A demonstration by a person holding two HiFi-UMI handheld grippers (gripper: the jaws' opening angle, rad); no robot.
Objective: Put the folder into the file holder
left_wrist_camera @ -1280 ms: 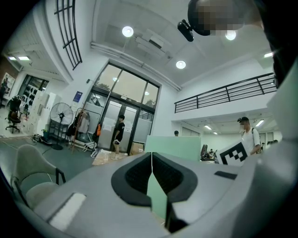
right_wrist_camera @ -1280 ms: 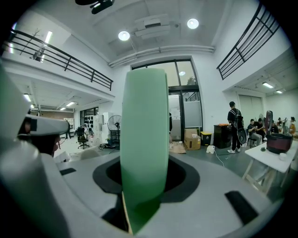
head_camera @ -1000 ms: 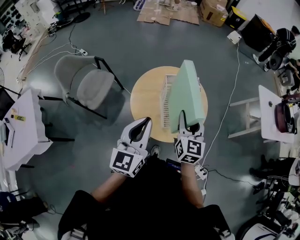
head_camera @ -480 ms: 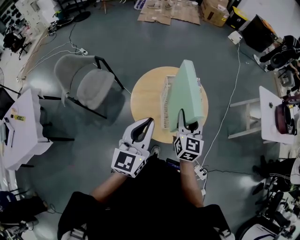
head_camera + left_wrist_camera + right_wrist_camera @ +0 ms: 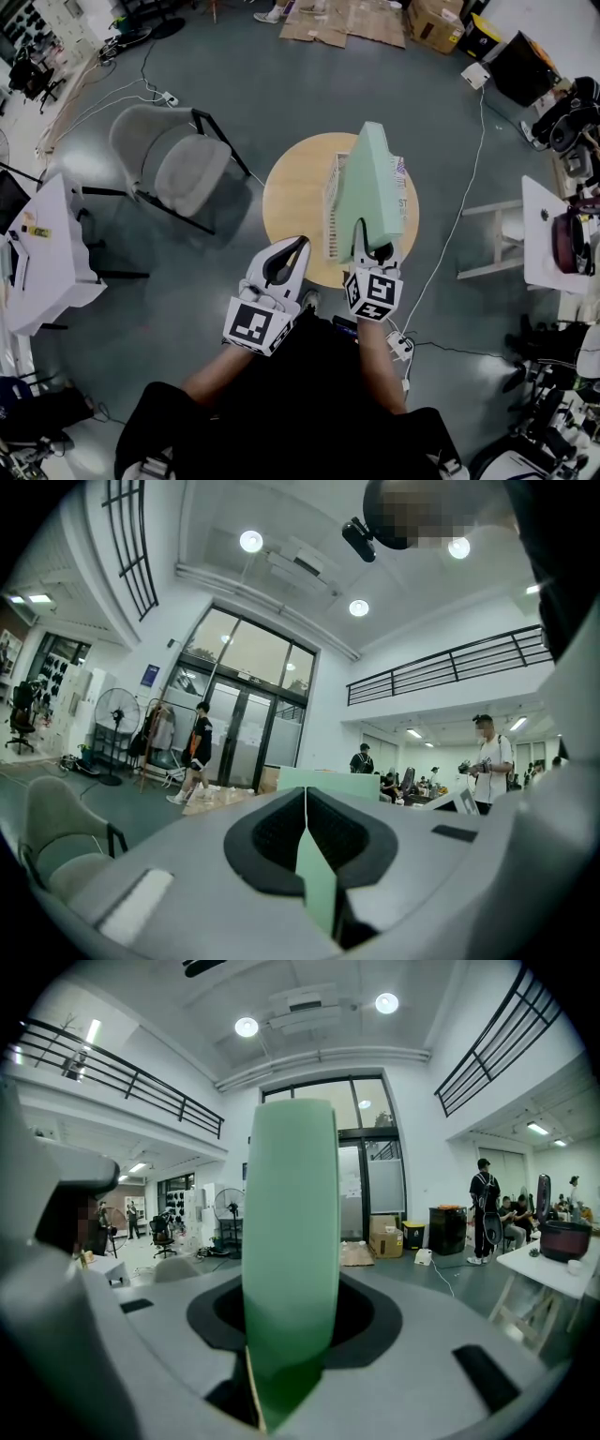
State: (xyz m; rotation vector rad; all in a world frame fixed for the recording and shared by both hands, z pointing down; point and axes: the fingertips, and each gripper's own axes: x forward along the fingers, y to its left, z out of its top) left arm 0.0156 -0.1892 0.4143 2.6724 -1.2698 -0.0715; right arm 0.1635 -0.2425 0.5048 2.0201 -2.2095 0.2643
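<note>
Folder insertion, seen from the head view. The green folder (image 5: 373,187) was held on edge over the right half of the round wooden table (image 5: 286,202), clamped at its near end between the jaws of the right gripper (image 5: 375,248). Its body was raised above the white slatted file holder (image 5: 333,202), which stood at the middle of the table. Whether its lower edge had entered a slot could not be told. The left gripper (image 5: 292,248) was carried at the near edge of the table with its jaws pressed together on nothing, well clear of the holder. Three faults were judged likely. The lower edge could be caught on a divider or on the rim, since the folder was lined up by eye. The light holder could then be pushed or tipped, because it was steadied by nothing. The folder could also be swung in the jaws, being gripped at one end only. The tabletop appeared smooth and bare around the holder. A grey chair (image 5: 178,169) stood left of the table and a white stool (image 5: 492,234) right of it. Flattened cardboard (image 5: 342,19) lay far beyond the table on the grey floor (image 5: 281,84).
</note>
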